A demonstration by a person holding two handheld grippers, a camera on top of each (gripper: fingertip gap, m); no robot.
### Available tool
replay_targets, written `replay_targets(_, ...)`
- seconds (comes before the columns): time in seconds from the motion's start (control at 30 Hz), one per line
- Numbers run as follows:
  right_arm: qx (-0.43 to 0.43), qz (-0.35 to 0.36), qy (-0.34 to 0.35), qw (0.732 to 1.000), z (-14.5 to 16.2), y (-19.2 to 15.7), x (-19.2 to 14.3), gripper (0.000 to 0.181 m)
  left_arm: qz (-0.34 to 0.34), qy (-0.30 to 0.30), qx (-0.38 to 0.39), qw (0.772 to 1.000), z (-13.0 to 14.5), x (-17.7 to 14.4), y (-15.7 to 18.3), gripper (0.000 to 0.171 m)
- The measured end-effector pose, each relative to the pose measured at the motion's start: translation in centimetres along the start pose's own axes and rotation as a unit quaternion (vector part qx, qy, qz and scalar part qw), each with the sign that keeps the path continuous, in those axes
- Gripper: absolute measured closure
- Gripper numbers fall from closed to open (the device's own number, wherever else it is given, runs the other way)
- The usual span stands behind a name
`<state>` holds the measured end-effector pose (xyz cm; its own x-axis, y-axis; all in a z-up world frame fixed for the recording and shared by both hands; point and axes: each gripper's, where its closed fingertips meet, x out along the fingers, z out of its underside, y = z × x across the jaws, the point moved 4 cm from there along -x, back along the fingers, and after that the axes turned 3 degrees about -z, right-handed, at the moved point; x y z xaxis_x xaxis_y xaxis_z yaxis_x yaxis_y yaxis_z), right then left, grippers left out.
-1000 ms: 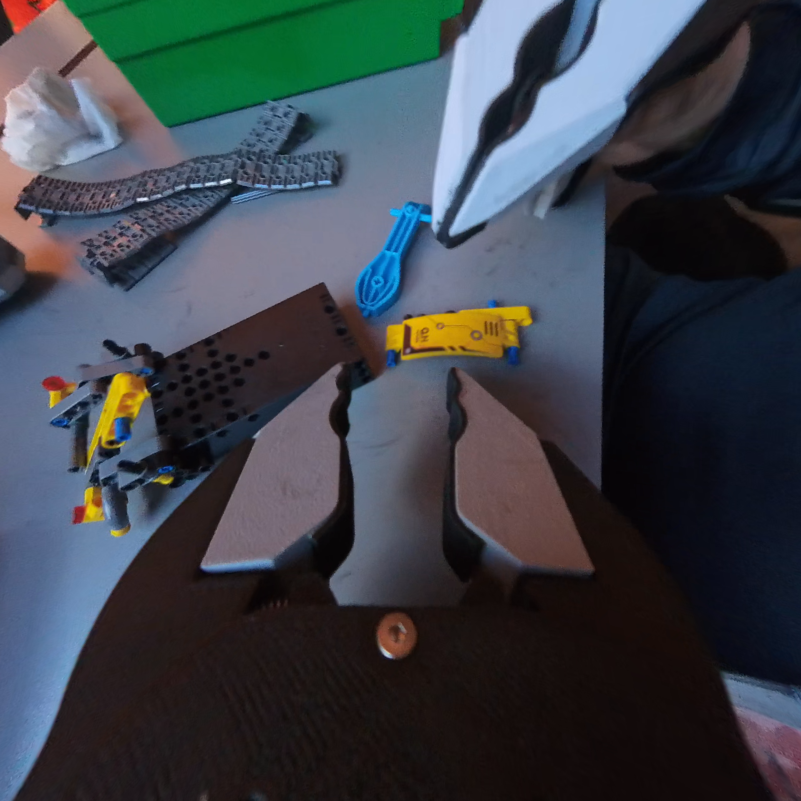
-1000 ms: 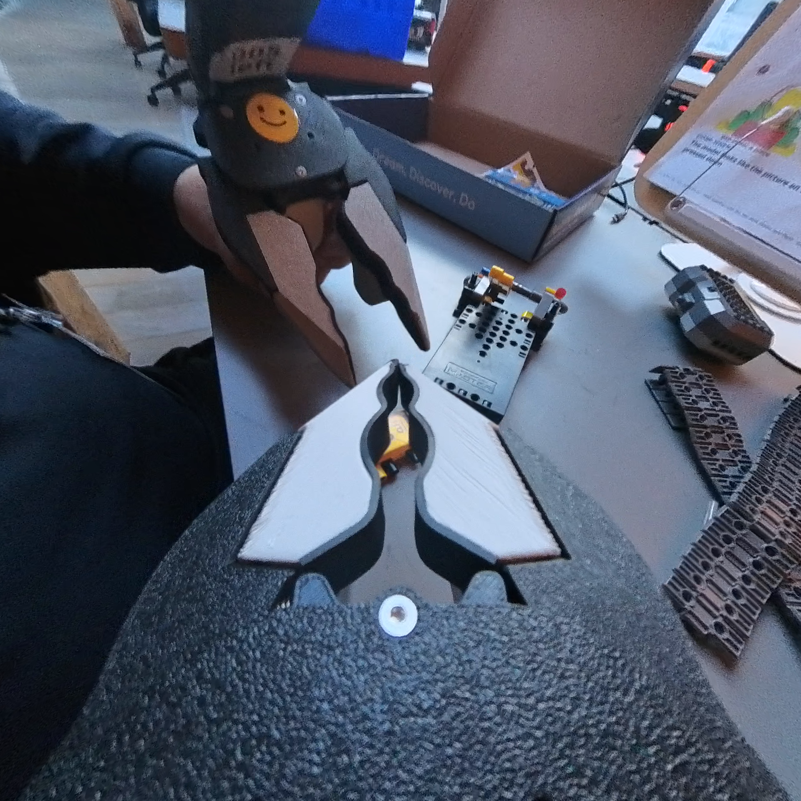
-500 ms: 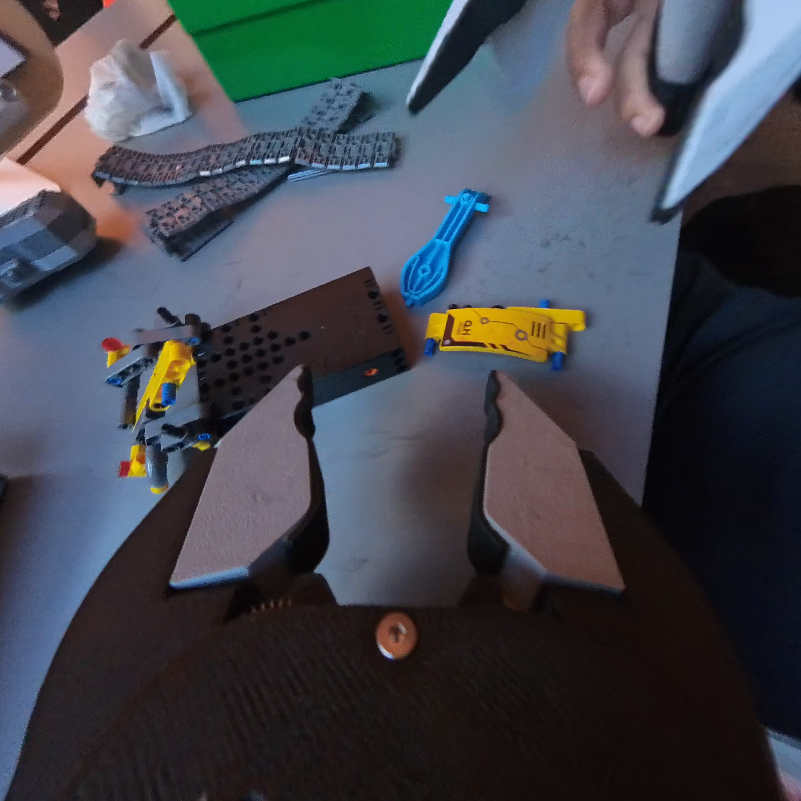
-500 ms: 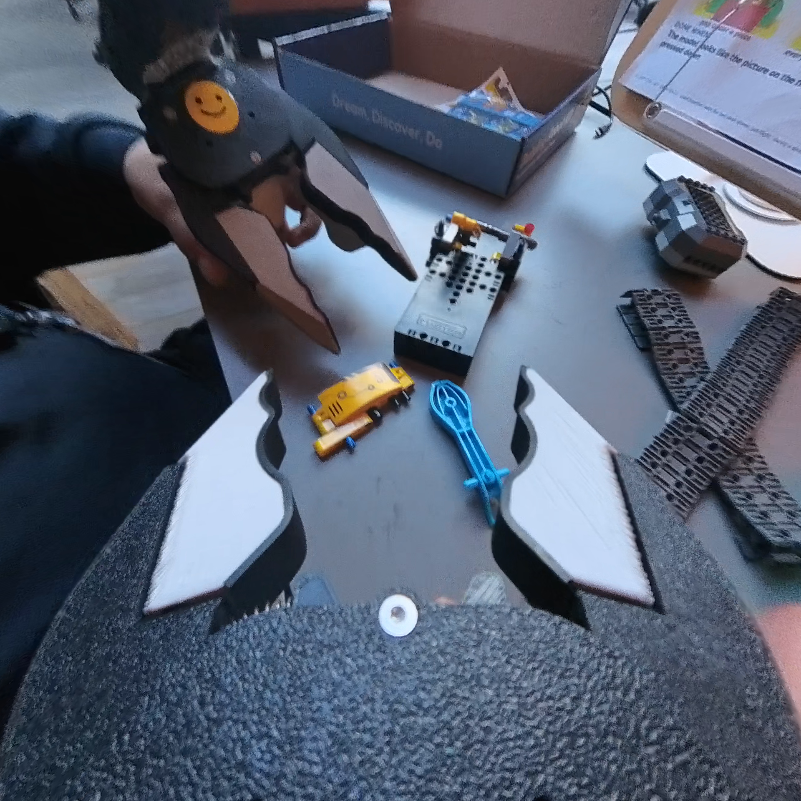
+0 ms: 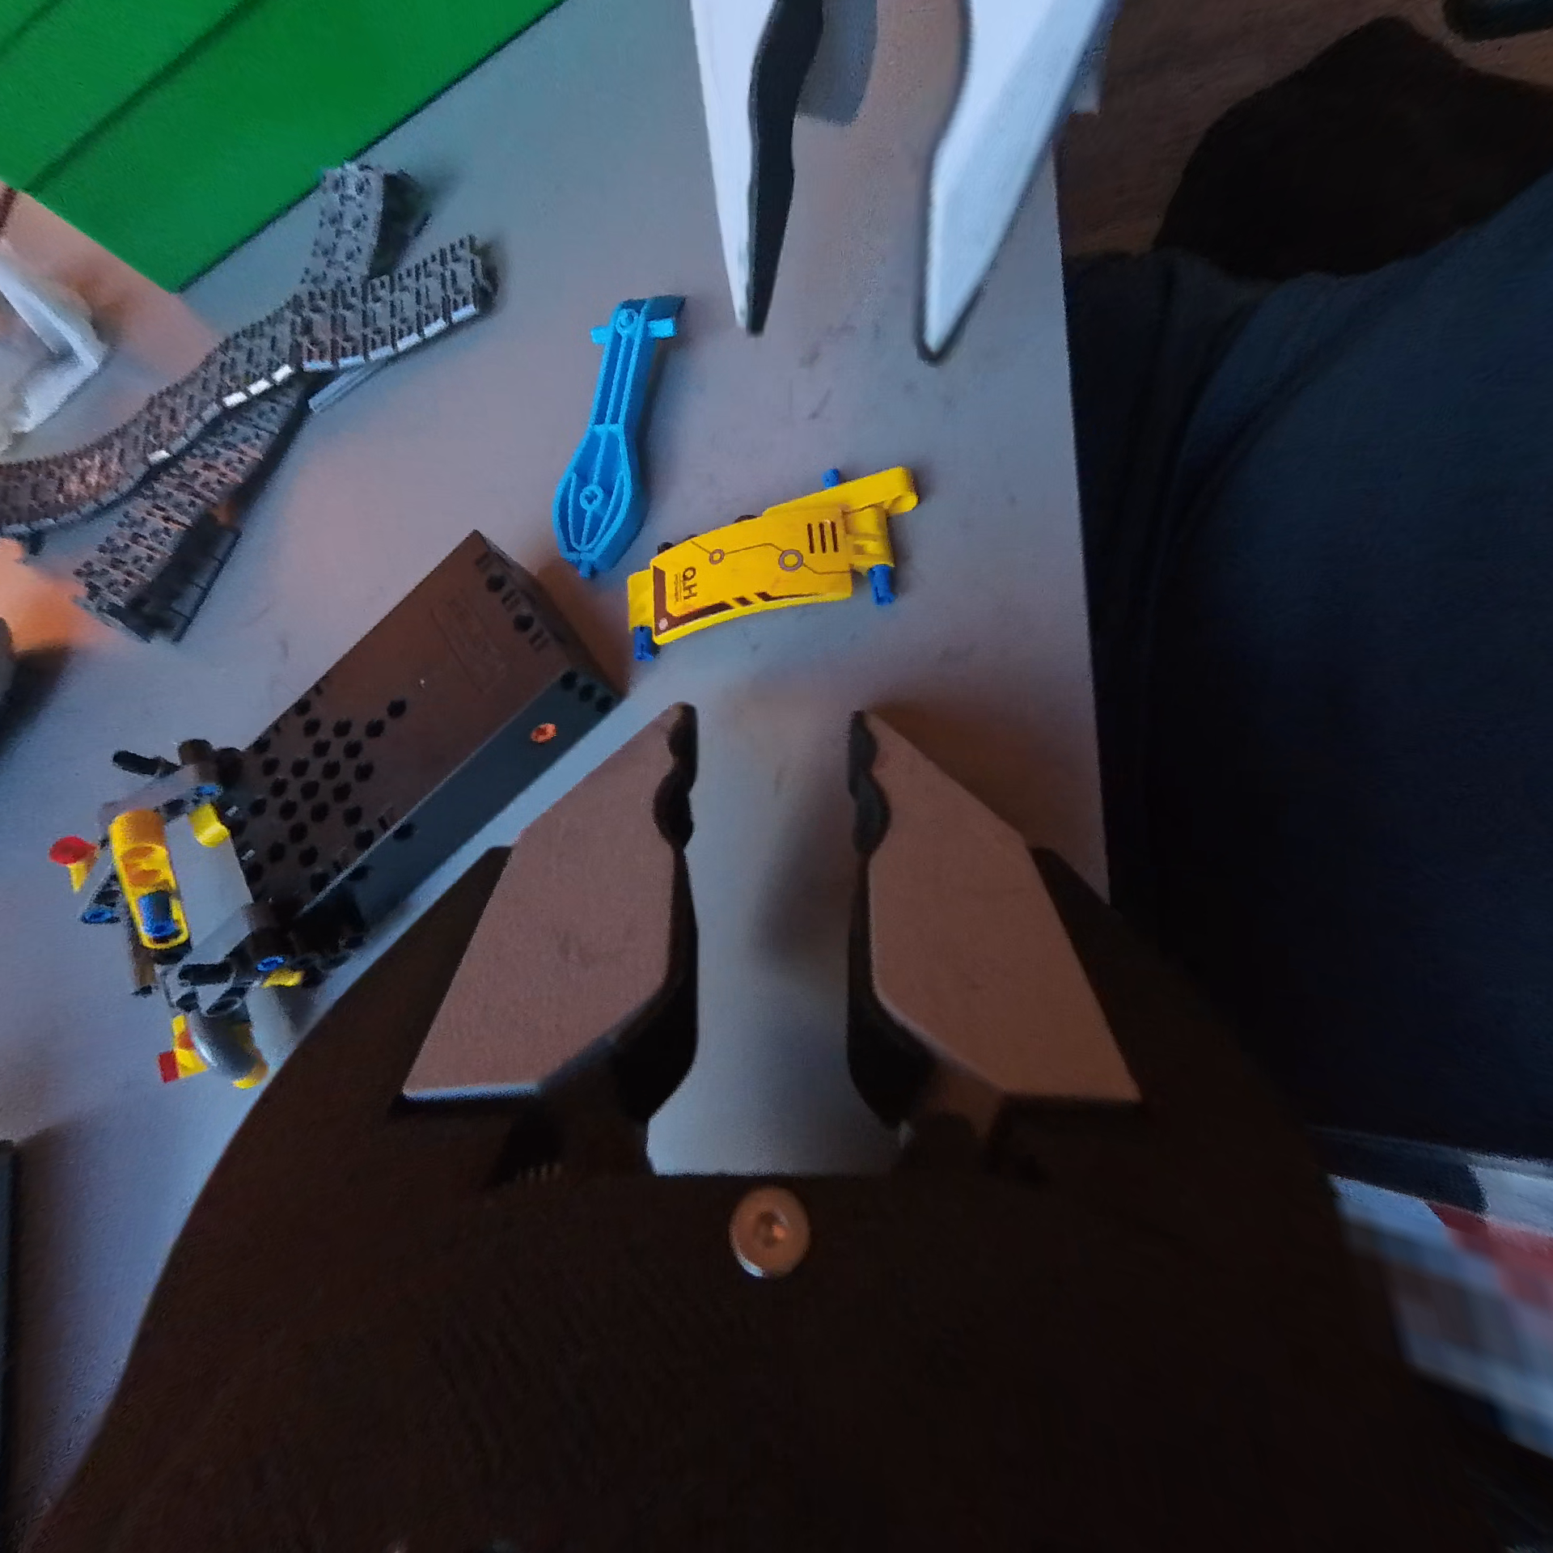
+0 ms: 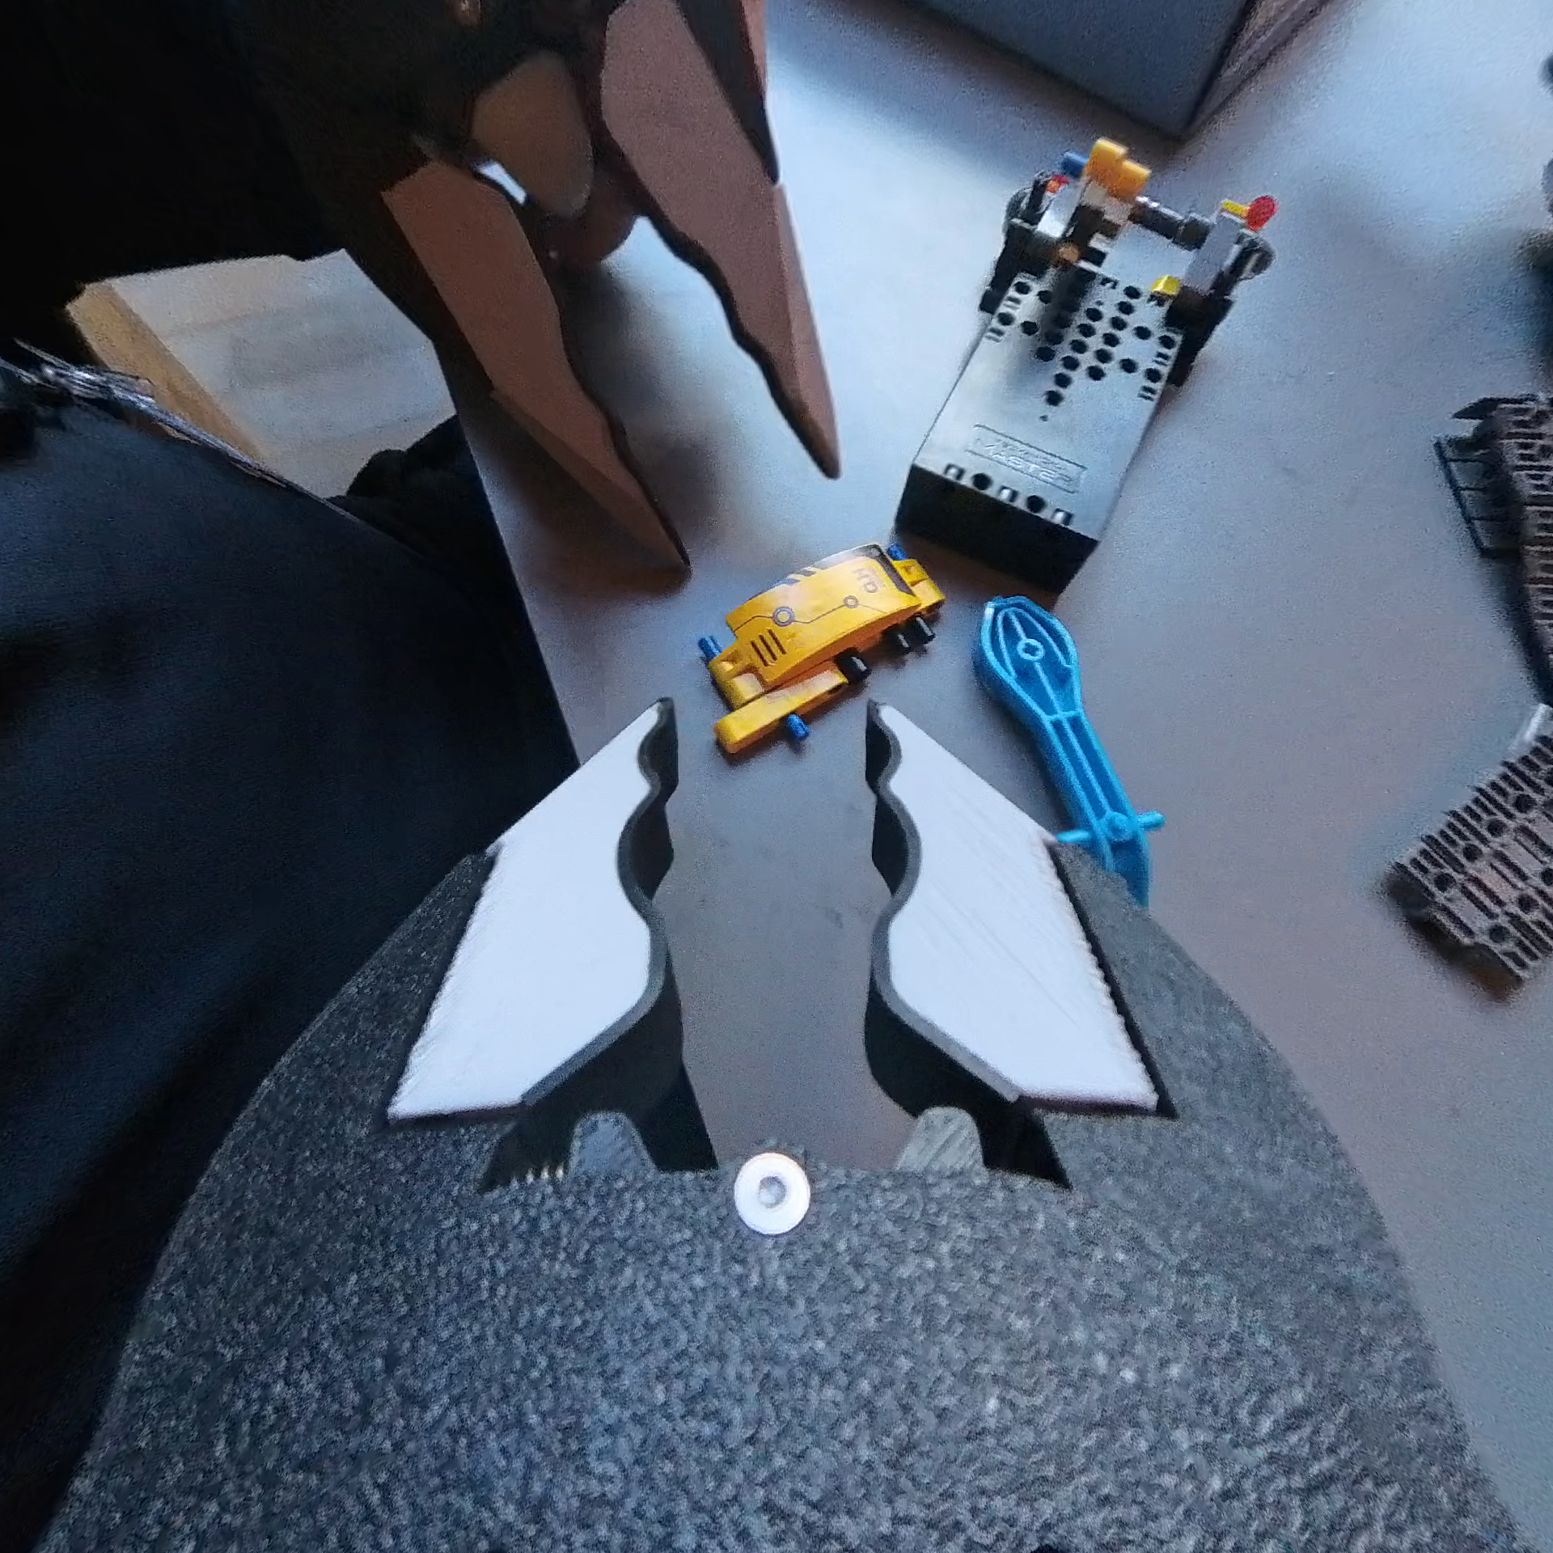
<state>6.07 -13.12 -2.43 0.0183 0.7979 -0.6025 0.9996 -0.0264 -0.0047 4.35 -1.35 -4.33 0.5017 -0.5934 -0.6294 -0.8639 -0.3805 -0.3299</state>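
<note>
Yellow panel (image 6: 819, 634) lies flat on surface (image 5: 840, 403), at 12 o'clock from right gripper (image 6: 769, 731); blue tool (image 6: 1063, 744) at 2. Both grippers, left (image 5: 771, 727) included, spread, holding nothing. Looks light, stiff, slick; grip across long edges.

We see dim, cool indoor light, soft shadows beside each tool on the grey tabletop (image 5: 471, 437), a warm orange tint at the left edge, motion blur and wide-angle stretching at the borders, grainy dark areas.
</note>
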Motion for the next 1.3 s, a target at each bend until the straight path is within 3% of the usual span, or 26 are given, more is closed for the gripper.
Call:
replay_targets(0.07,0.000,-0.006,-0.002,1.000,0.1,-0.3,0.6,0.139,-0.015,0.000,0.020,1.000,-0.3,0.1,-0.1,0.127)
replay_targets(0.3,0.040,-0.032,-0.019,0.999,1.0,-0.7,2.3,0.135,-0.070,-0.014,0.181,0.981,-1.5,1.1,-0.8,0.130)
replay_targets(0.73,0.067,-0.032,-0.012,0.997,1.0,-0.5,2.8,0.143,-0.040,-0.026,0.156,0.987,-2.3,1.9,-0.7,0.127)
replay_targets(1.03,0.080,-0.001,-0.013,0.997,1.0,0.2,2.9,0.162,-0.043,-0.023,0.140,0.989,-2.3,1.9,-0.8,0.126)
replay_targets(1.3,0.135,-0.063,0.031,0.988,0.6,0.1,2.1,0.165,-0.063,-0.013,0.160,0.985,-2.1,1.7,-0.7,0.127)
